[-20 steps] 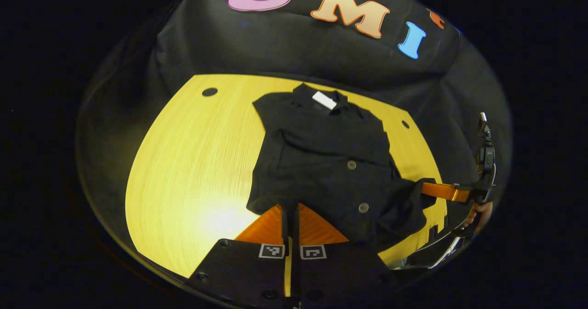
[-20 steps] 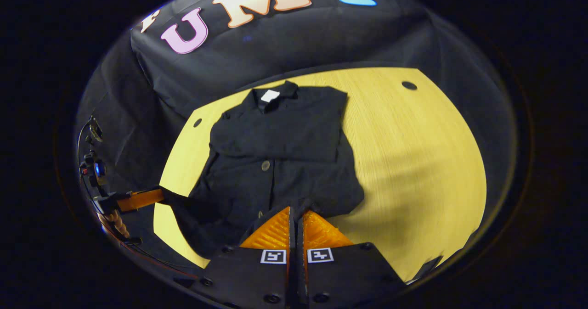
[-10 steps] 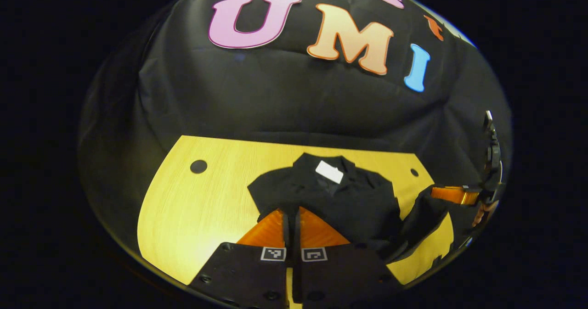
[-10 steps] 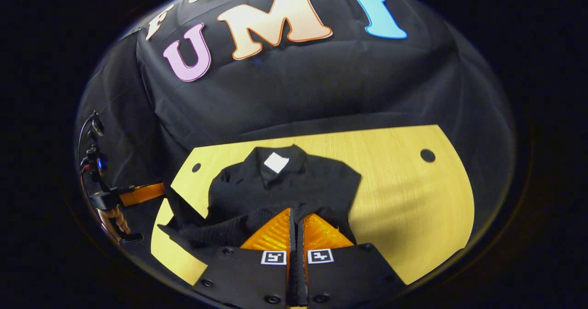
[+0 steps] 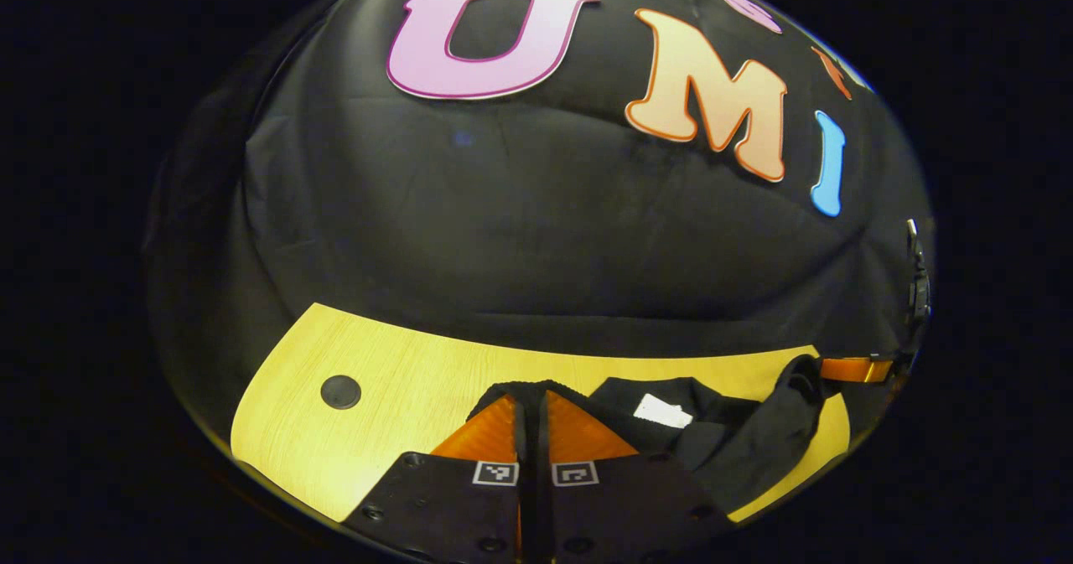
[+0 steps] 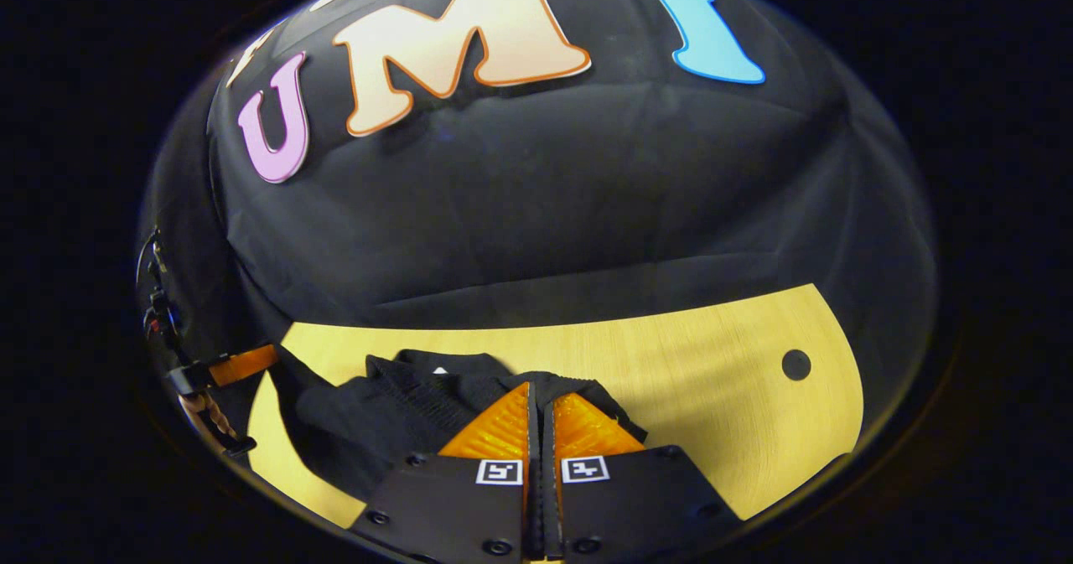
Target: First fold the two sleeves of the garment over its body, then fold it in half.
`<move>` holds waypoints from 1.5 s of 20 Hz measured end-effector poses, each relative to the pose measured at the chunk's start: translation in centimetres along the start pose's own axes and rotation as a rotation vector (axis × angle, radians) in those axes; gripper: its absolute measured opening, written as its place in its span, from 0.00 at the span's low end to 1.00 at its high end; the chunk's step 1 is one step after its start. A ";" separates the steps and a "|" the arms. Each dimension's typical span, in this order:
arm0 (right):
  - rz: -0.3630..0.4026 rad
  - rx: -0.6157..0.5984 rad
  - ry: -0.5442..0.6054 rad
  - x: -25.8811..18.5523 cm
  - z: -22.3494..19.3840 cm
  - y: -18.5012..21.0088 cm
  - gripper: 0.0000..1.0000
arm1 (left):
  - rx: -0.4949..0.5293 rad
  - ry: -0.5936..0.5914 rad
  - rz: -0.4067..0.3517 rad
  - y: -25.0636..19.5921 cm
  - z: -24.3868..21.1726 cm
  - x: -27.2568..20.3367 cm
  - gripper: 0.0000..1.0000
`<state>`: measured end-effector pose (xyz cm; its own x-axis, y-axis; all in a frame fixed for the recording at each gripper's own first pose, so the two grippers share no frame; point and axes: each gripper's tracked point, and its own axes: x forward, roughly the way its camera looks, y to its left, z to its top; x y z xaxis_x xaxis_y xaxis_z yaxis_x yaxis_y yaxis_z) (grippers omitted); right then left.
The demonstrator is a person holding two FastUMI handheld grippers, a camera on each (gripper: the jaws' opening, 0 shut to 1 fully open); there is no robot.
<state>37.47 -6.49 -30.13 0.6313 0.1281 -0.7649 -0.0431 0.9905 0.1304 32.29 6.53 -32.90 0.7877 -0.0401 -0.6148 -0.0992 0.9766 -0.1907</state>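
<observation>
Grained wooden table [image 5: 394, 380] bears limp black garment [image 6: 377, 413], both grippers pinching it.

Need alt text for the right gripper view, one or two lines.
The right claw, fingers together, grips the hem of a black buttoned shirt over its collar end on a yellow wooden table. At far left the left claw holds the hem's other corner.

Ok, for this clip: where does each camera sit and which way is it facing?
Left gripper view: rides the left gripper, low over the wooden table, facing the booth wall; its own fingers pinch the black garment.
Right gripper view: rides the right gripper, facing the same wall; its fingers pinch the garment too.
Shared: table, garment, and each shows the other gripper at its edge.
</observation>
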 end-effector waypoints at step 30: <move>-0.092 -0.193 -0.705 -37.0 -4.2 9.4 0.98 | 0.075 -0.589 -0.068 -5.5 8.6 -37.8 0.92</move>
<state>10.48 -1.67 -3.27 0.9840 0.0464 -0.1720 -0.0606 0.9951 -0.0780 8.27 4.53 -1.99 0.9975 -0.0001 -0.0711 -0.0104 0.9890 -0.1474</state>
